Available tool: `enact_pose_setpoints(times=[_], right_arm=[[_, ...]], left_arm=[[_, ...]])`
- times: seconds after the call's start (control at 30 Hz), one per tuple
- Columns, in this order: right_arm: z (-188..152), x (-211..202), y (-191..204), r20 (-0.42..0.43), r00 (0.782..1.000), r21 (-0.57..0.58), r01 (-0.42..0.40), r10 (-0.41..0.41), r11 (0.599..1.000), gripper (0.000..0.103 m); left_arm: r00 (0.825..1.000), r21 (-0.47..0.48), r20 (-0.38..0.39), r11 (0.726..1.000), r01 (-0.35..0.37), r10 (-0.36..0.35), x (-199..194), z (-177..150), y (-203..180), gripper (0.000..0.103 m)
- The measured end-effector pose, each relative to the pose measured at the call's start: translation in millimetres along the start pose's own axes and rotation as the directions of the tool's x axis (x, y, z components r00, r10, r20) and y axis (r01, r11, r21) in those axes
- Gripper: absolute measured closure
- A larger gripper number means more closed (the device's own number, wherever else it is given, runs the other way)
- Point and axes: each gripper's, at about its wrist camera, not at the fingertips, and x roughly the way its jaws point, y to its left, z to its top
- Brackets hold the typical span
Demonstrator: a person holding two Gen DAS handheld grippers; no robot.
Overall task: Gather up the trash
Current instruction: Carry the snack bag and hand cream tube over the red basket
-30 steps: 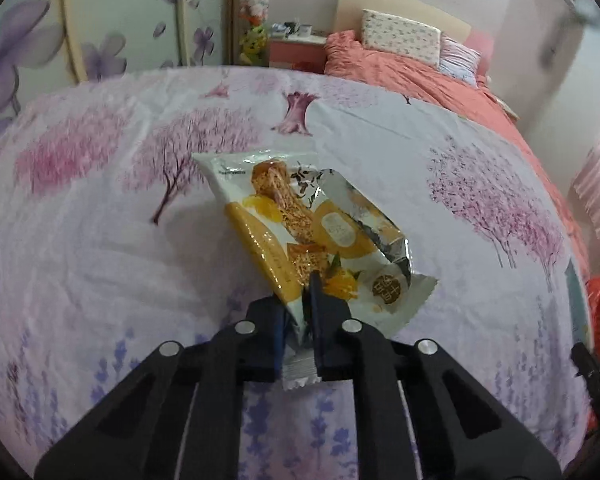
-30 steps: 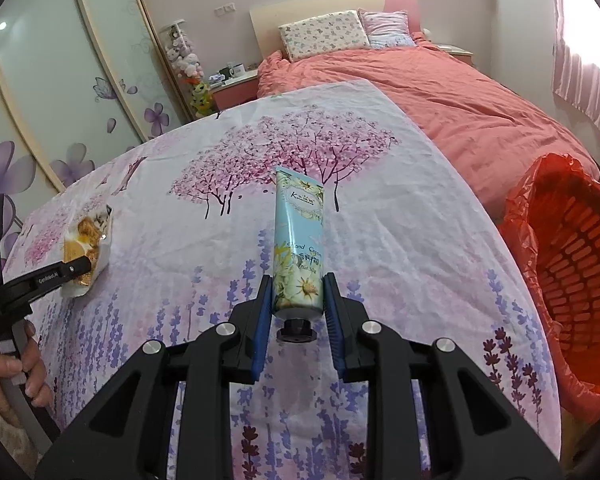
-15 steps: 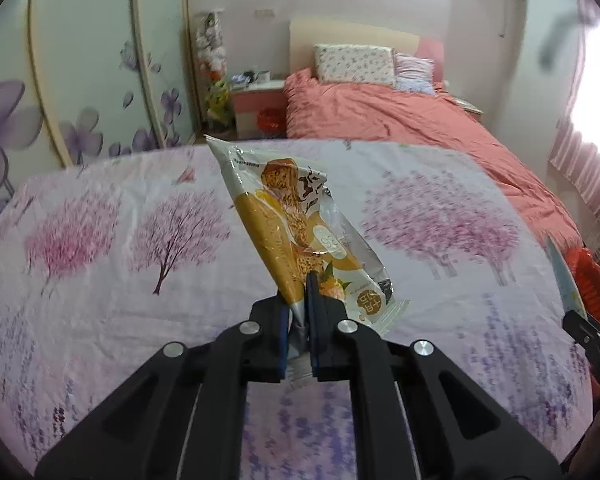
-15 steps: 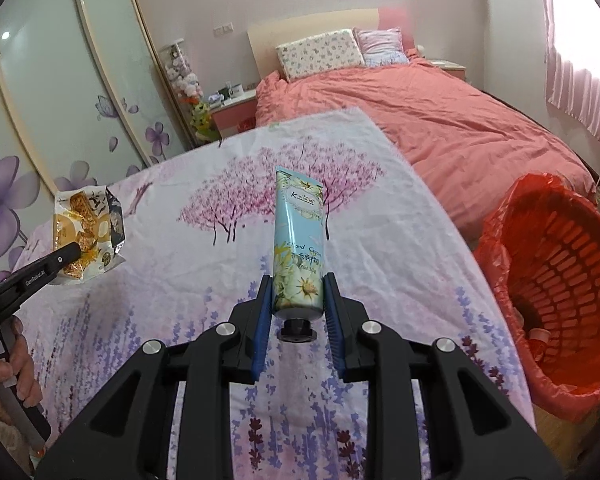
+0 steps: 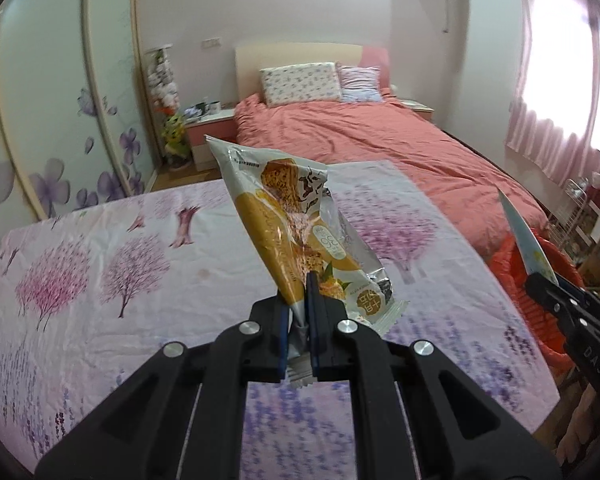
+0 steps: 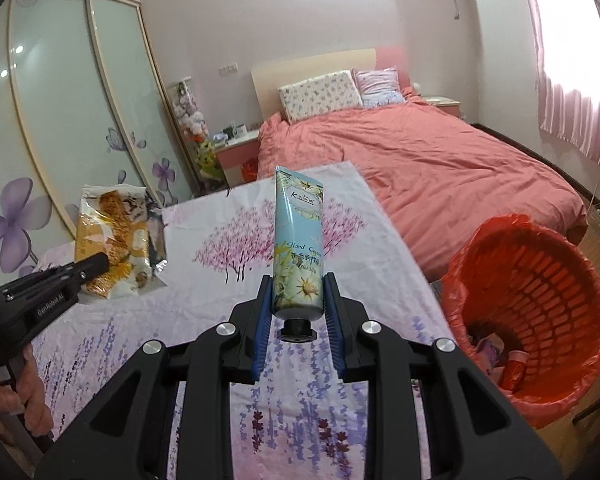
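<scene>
Yellow and silver, the snack wrapper hangs in the air above the worktop. The left tool is clamped on its bottom edge, and the wrapper sticks up from the black fingers. The right tool is clamped on a blue hand cream tube with flowers on it. The tube's black cap points back at the camera. It is up in the air too, over the flowery cloth. A red basket with a red bag in it sits on the floor just beside the worktop, to the right. Some small trash lies at its bottom. Behind is a bed with a pink cover.
</scene>
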Motion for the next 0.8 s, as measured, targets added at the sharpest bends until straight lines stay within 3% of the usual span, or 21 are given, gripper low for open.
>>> enact_pose_setpoints(times=[0.47,0.8], right_arm=[[6,-33,-45,0.067,0.996,0.068,0.047,-0.051,0.997,0.077],[3,-51,-99,0.099,0.988,0.151,0.102,-0.118,0.983,0.077]], left_arm=[[0.994,0.117,0.029,0.988,0.101,-0.105,-17,13,-84,0.094],[0.975,0.204,0.016,0.955,0.215,-0.223,-16,14,-166,0.094]])
